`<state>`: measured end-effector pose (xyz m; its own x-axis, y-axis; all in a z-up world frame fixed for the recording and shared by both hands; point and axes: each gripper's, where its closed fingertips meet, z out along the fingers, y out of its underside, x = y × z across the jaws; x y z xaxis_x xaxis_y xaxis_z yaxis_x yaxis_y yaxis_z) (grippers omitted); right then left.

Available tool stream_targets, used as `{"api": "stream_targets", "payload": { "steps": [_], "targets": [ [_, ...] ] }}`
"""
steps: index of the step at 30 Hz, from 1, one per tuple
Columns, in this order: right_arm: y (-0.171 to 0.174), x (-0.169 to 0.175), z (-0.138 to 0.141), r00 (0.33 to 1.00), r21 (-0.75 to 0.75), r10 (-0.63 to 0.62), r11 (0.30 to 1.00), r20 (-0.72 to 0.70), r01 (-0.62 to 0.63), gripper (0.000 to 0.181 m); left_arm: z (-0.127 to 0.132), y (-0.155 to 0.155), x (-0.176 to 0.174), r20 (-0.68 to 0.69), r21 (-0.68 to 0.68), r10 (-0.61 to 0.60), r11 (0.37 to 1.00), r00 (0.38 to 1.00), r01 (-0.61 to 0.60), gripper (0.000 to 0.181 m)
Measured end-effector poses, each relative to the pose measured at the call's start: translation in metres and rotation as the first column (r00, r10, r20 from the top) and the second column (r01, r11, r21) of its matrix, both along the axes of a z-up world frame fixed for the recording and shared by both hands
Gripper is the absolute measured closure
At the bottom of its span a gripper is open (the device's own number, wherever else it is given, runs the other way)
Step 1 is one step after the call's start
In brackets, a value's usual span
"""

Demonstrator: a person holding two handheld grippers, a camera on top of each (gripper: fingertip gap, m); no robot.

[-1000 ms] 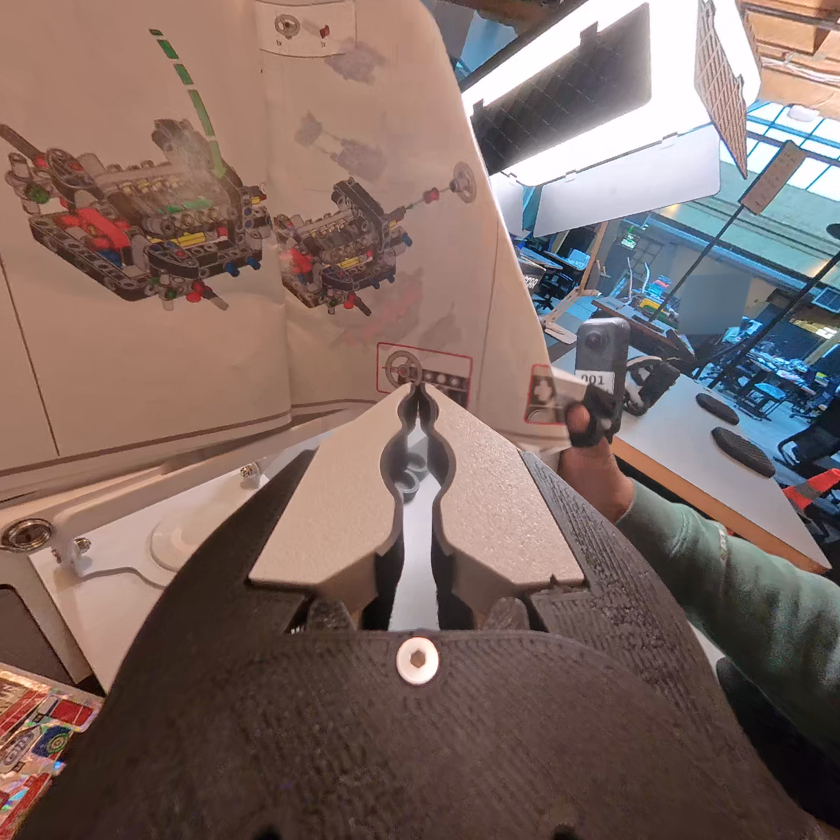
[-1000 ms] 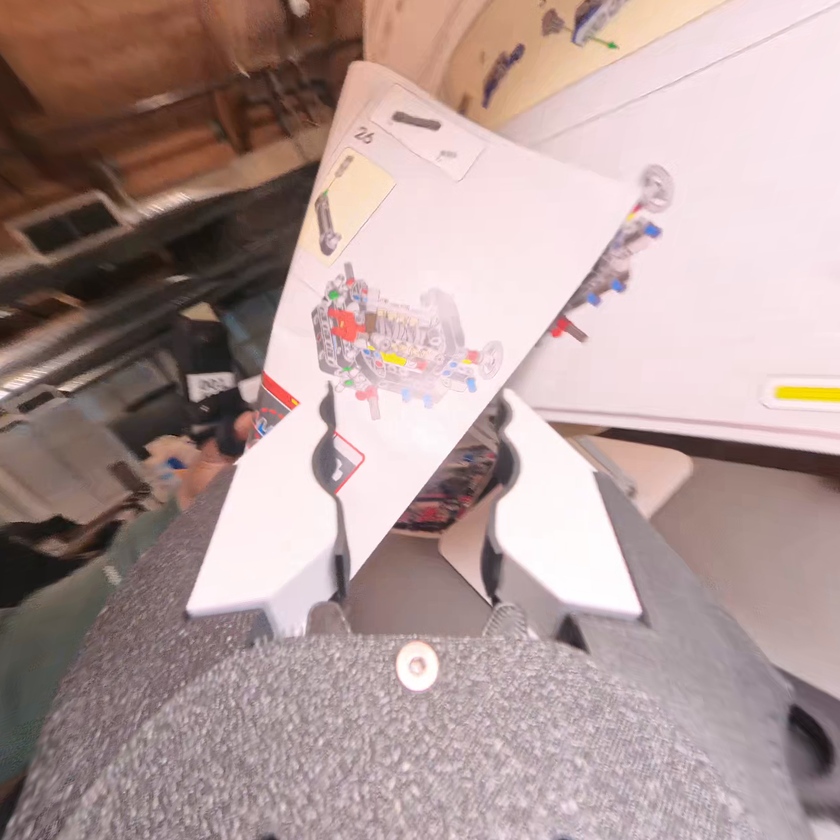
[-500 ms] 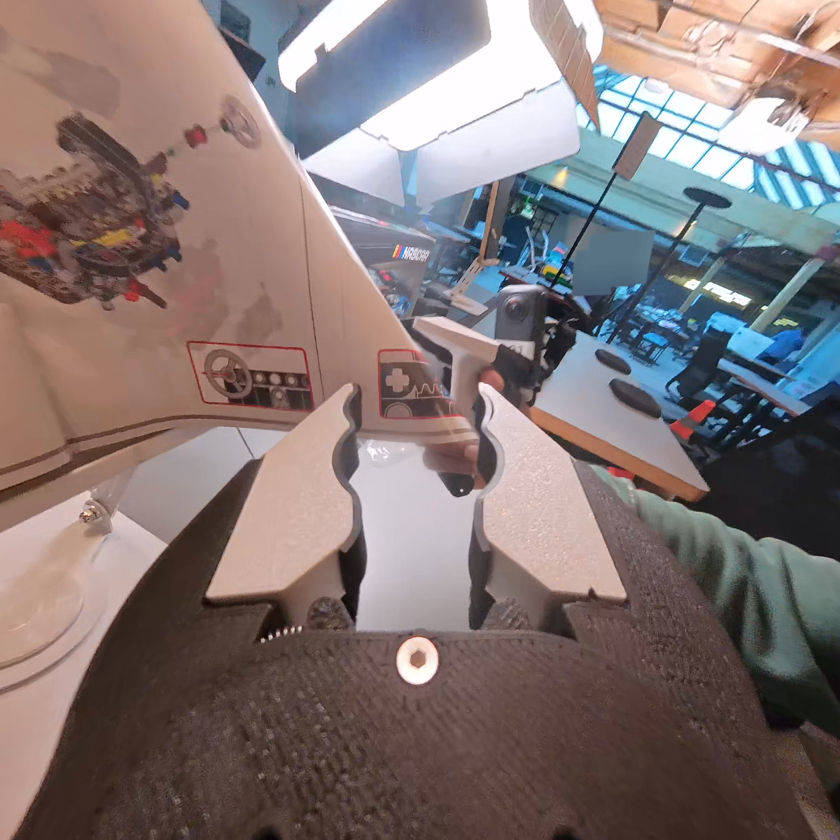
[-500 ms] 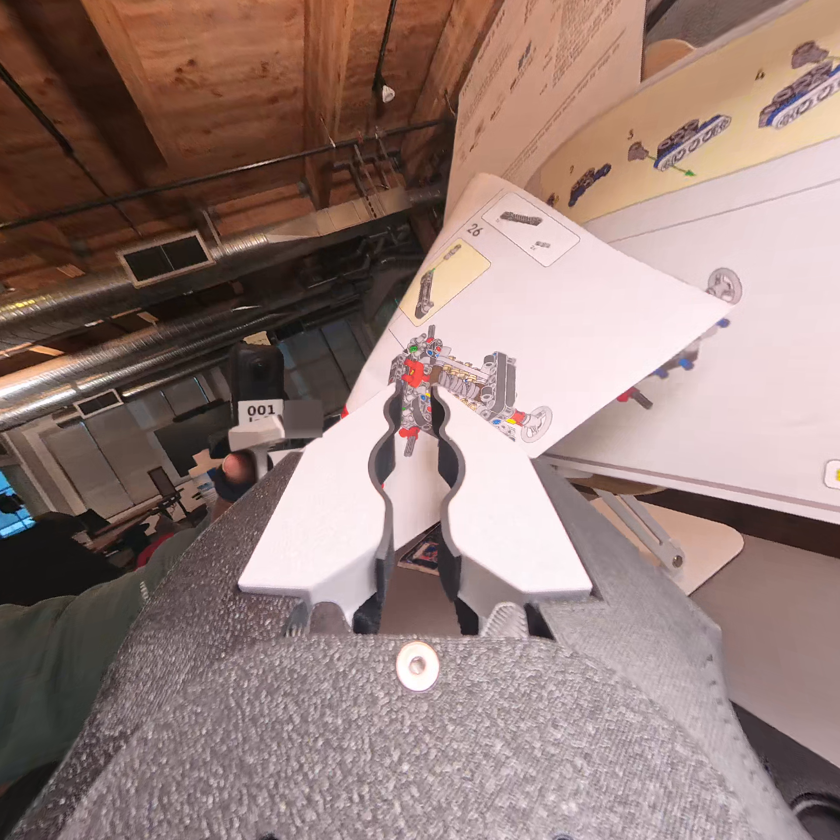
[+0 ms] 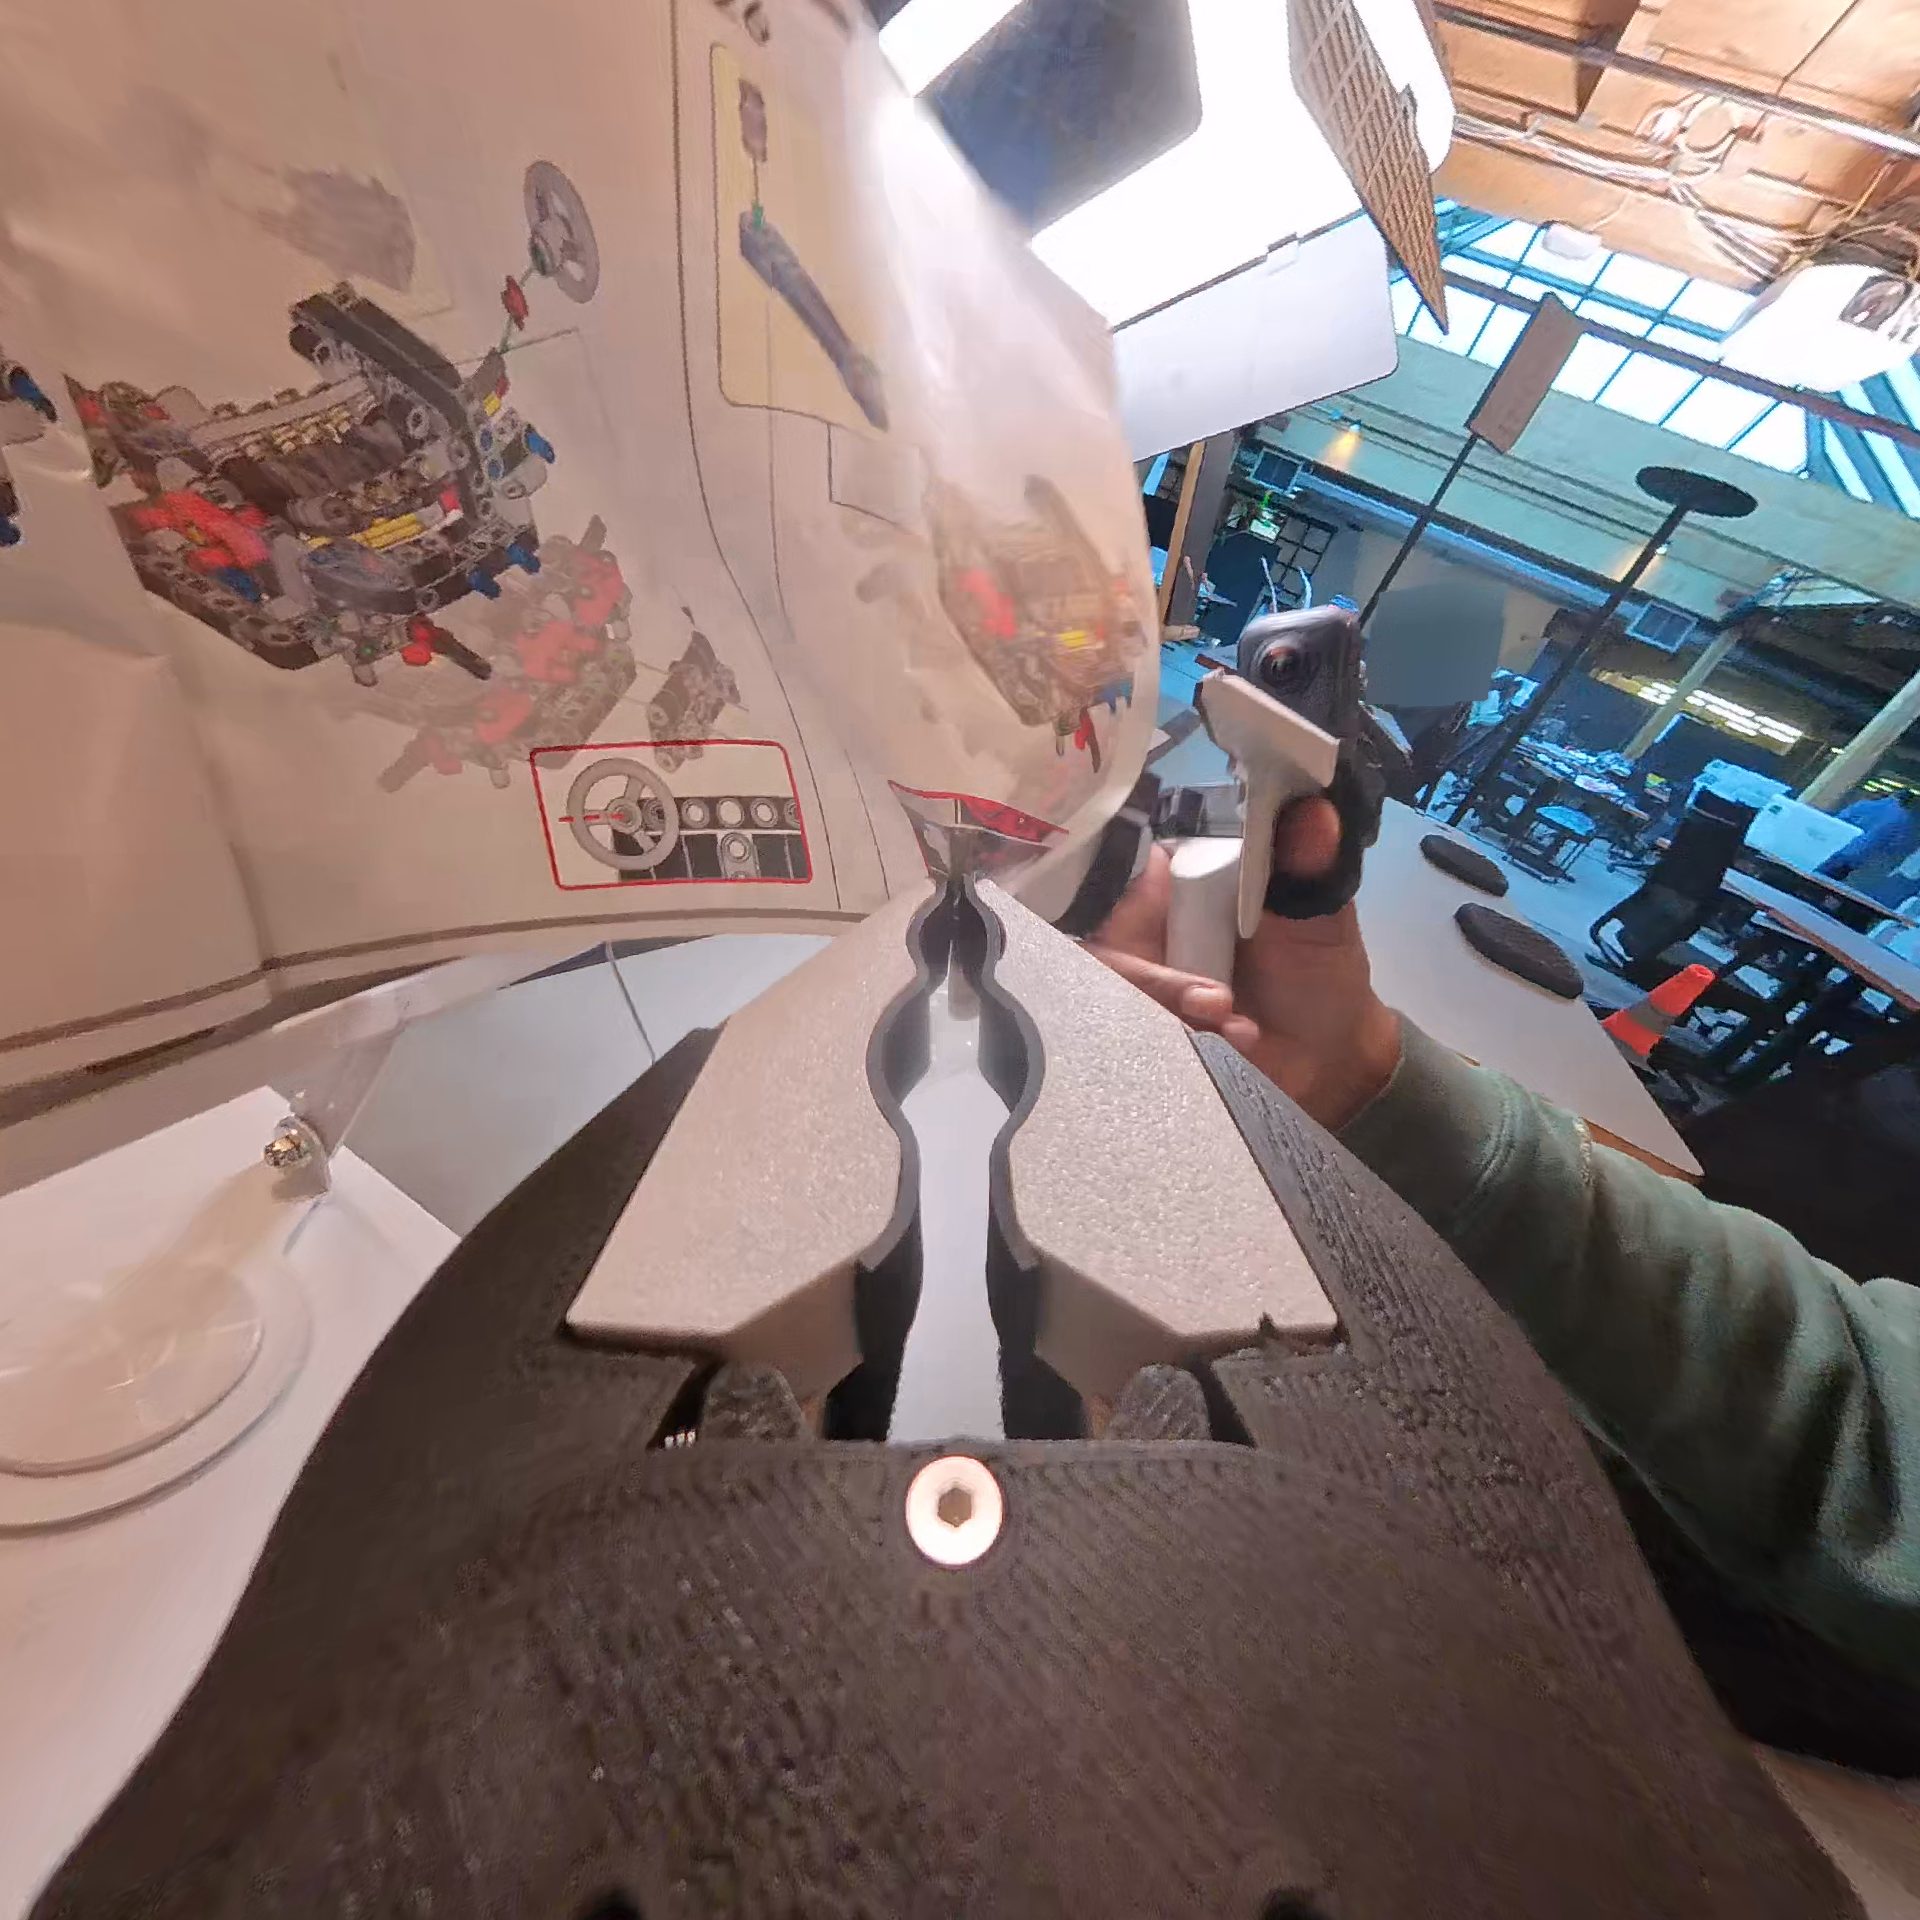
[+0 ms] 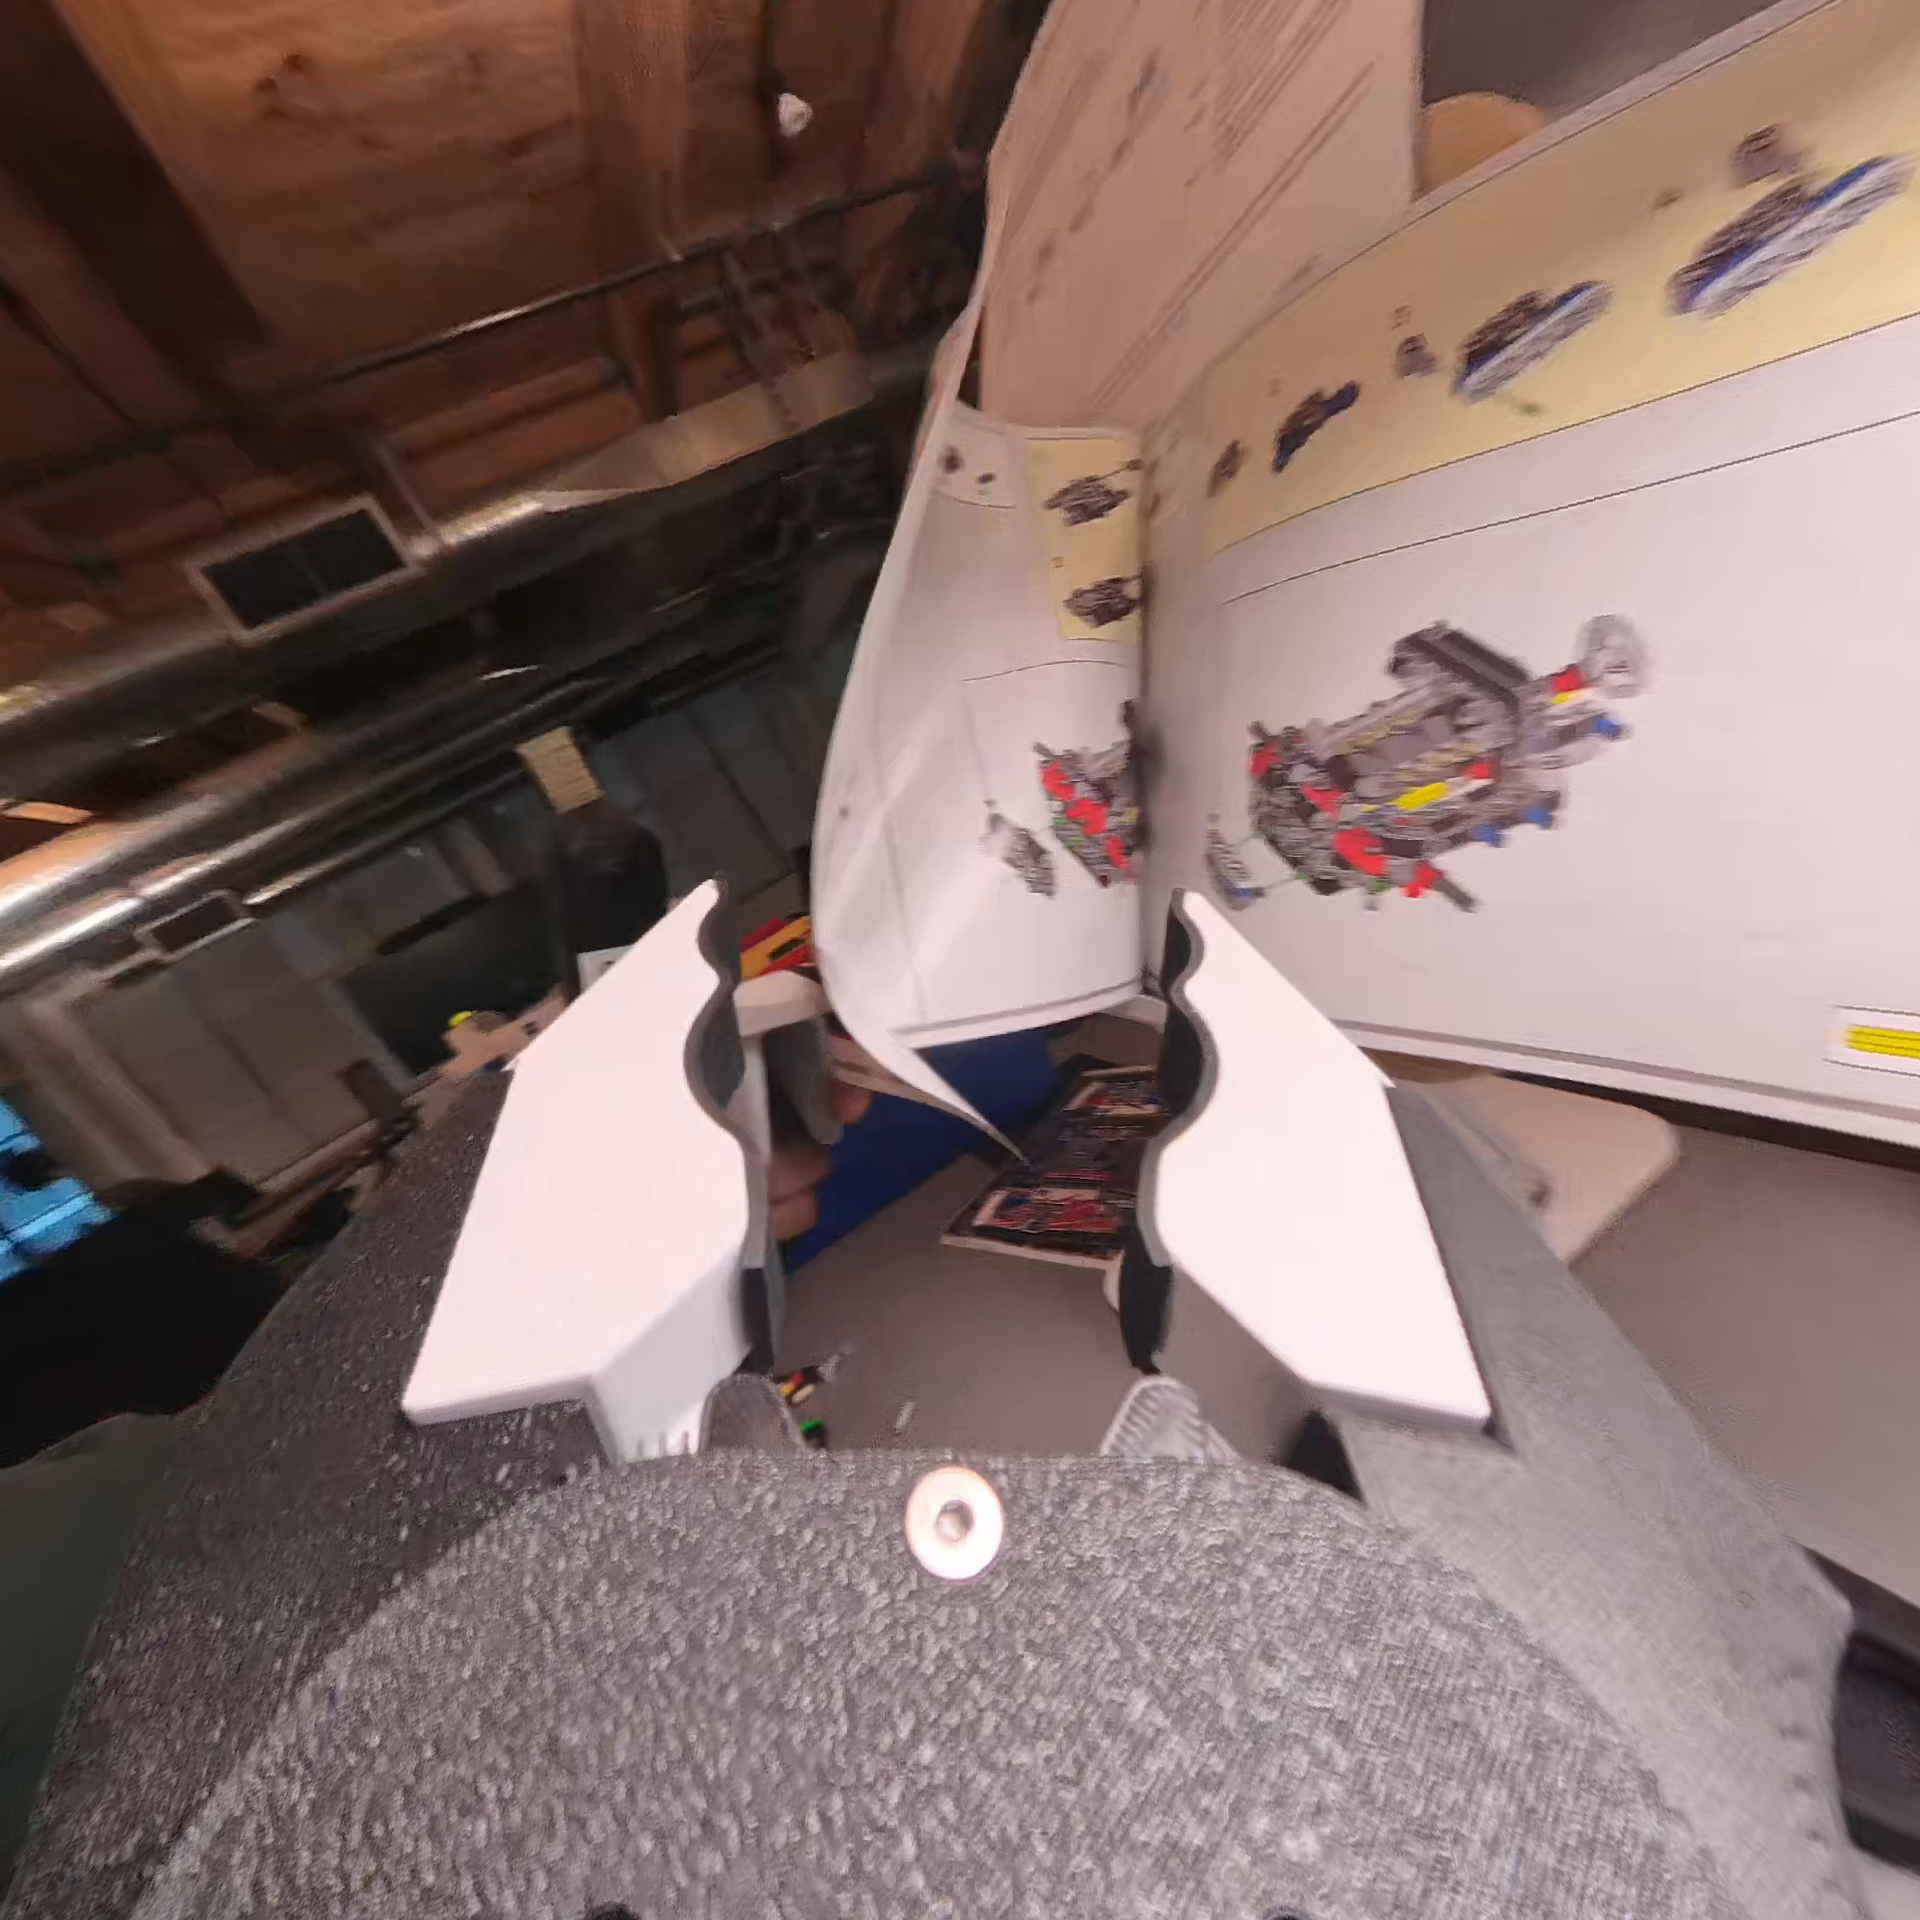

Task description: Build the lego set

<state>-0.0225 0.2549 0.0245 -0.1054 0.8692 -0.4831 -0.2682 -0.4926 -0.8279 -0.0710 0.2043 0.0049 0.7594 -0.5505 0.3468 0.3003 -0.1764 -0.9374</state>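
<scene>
The instruction booklet (image 5: 416,520) stands open on a clear stand (image 5: 125,1371). My left gripper (image 5: 961,899) is shut on the bottom corner of a loose page (image 5: 987,468) that curls up from the booklet. My right gripper (image 6: 948,920) is open and empty. The curled page (image 6: 966,831) hangs just beyond its fingertips without touching them, and the booklet (image 6: 1507,883) stands to the right. The right gripper also shows in the left wrist view (image 5: 1231,883), held in a hand just right of the page. No lego model is in view.
A white table (image 5: 156,1662) carries the stand. A sticker sheet (image 6: 1070,1174) and a few small loose pieces (image 6: 800,1392) lie on the table under the page. A green sleeve (image 5: 1662,1351) crosses on the right. A bright light panel (image 5: 1195,208) hangs above. My right fingertips sit around 8 cm from my left ones.
My left gripper has shut on the page's bottom corner. My right gripper, shut on that page half a second ago, has opened and let go. The page has swung up and curled.
</scene>
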Motion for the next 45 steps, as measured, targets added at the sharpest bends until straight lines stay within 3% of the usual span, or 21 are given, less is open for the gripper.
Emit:
{"api": "stream_targets", "payload": {
  "steps": [1,2,3,6,9,12,14,17,19,21,28,32,36,41,45],
  "targets": [
    [-0.014,-0.008,0.007,0.998,0.032,0.058,0.998,-0.003,-0.057,0.127,-0.003,0.0,-0.001,-0.004,-0.005,0.002,1.0,1.0,-0.002,0.181],
    [-0.025,-0.016,0.013,0.998,0.12,0.06,0.991,0.025,-0.063,0.175,-0.004,-0.001,-0.002,-0.013,-0.005,0.008,1.0,1.0,-0.008,0.177],
    [-0.03,-0.024,0.019,0.998,0.219,0.003,0.976,0.061,-0.016,0.181,-0.003,-0.004,-0.007,-0.021,0.004,0.019,1.0,1.0,-0.019,0.169],
    [-0.051,-0.049,0.034,0.974,0.468,-0.118,0.884,0.192,0.015,0.181,0.011,-0.017,-0.038,-0.01,0.071,0.073,0.995,0.997,-0.072,0.145],
    [-0.078,-0.073,0.046,0.952,0.61,-0.152,0.791,0.265,-0.044,0.181,0.027,-0.028,-0.107,0.073,0.111,0.228,0.966,0.971,-0.235,0.152],
    [-0.103,-0.105,0.054,0.946,0.617,-0.103,0.778,0.308,-0.116,0.181,0.015,-0.024,-0.2,0.118,-0.012,0.52,0.852,0.846,-0.523,0.162],
    [-0.111,-0.132,0.056,0.938,0.63,-0.11,0.766,0.327,-0.13,0.181,-0.002,-0.014,-0.228,0.078,-0.109,0.577,0.816,0.813,-0.568,0.16],
    [-0.118,-0.181,0.052,0.919,0.635,-0.131,0.758,0.372,-0.148,0.181,-0.032,0.008,-0.24,-0.021,-0.255,0.595,0.774,0.804,-0.579,0.156],
    [-0.124,-0.215,0.046,0.904,0.634,-0.144,0.756,0.403,-0.162,0.181,-0.036,0.014,-0.25,-0.06,-0.233,0.642,0.735,0.764,-0.637,0.161],
    [-0.124,-0.246,0.034,0.87,0.669,-0.208,0.723,0.448,-0.172,0.181,-0.036,0.017,-0.252,-0.064,-0.21,0.639,0.742,0.767,-0.636,0.167],
    [-0.108,-0.315,0.002,0.783,0.742,-0.379,0.653,0.494,-0.152,0.181,-0.046,0.005,-0.256,0.219,-0.197,0.517,0.854,0.828,-0.481,0.174],
    [-0.093,-0.33,-0.013,0.73,0.777,-0.471,0.615,0.496,-0.132,0.178,-0.055,-0.002,-0.258,0.4,-0.186,0.41,0.912,0.82,-0.365,0.174],
    [-0.091,-0.337,-0.019,0.72,0.788,-0.494,0.604,0.486,-0.118,0.173,-0.058,-0.003,-0.259,0.519,-0.174,0.356,0.934,0.777,-0.312,0.175],
    [-0.086,-0.328,-0.014,0.728,0.796,-0.506,0.599,0.463,-0.089,0.178,-0.059,-0.004,-0.259,0.481,-0.162,0.377,0.926,0.791,-0.342,0.175],
    [-0.094,-0.296,0.005,0.79,0.773,-0.459,0.634,0.406,-0.029,0.181,-0.063,-0.009,-0.259,0.423,-0.177,0.4,0.916,0.813,-0.359,0.173]
  ]
}}
